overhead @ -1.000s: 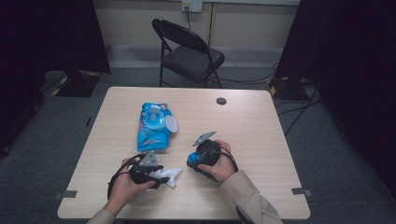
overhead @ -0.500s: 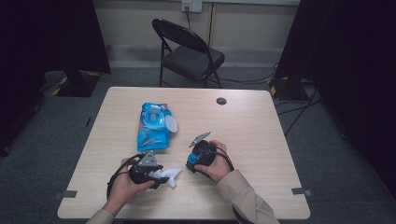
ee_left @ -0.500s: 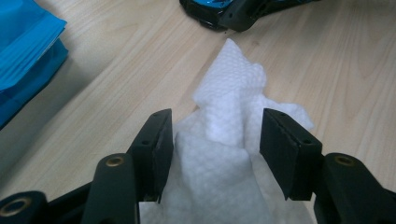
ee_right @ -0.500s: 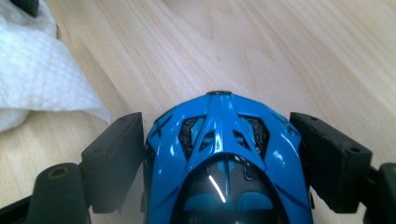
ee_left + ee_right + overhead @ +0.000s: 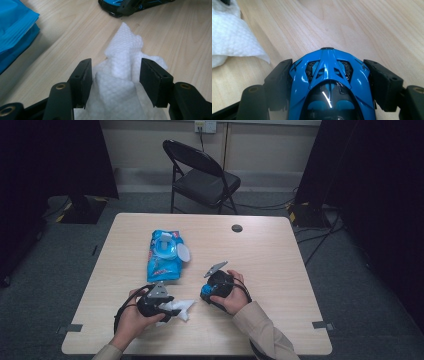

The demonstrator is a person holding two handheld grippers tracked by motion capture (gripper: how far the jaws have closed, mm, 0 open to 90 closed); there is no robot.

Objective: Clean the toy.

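Note:
A crumpled white wipe lies on the wooden table near its front edge, bunched between the jaws of my left gripper, which is shut on it. In the high view the wipe sticks out to the right of the left gripper. My right gripper holds a blue and black toy car low over the table; its jaws have just been closing, and both pads now press on the car's sides. From above, the right gripper is a short way right of the wipe.
A blue pack of wipes with its round lid flipped open lies left of the table's centre, behind the left hand. A small dark disc sits near the far edge. A folding chair stands beyond the table.

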